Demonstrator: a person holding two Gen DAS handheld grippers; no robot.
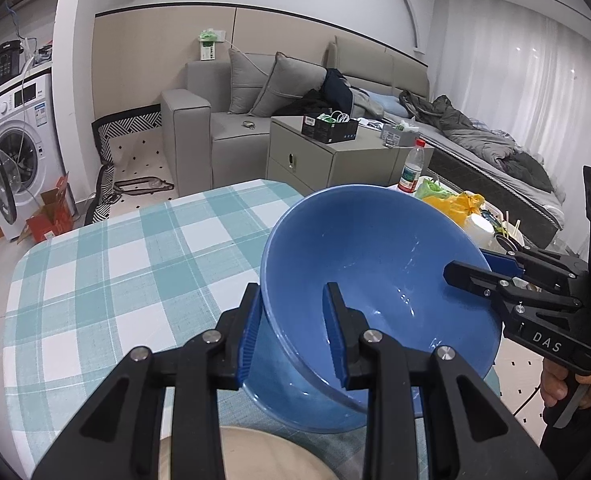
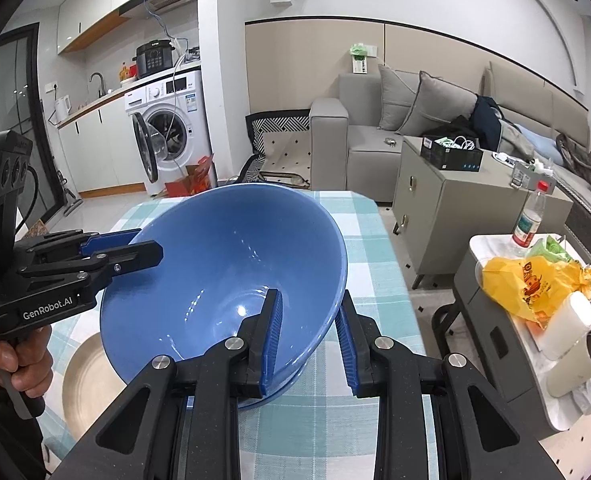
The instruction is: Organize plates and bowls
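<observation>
We are holding one glossy blue bowl (image 1: 379, 280) tilted above the teal-checked tablecloth (image 1: 115, 272), each of our two grippers pinching its rim: the left gripper (image 1: 293, 334) near side, the right gripper (image 2: 309, 338) opposite. One smooth beige plate (image 2: 85, 380) is lying underneath. Only the right view is showing the kitchen sink tap (image 2: 97, 80).
</observation>
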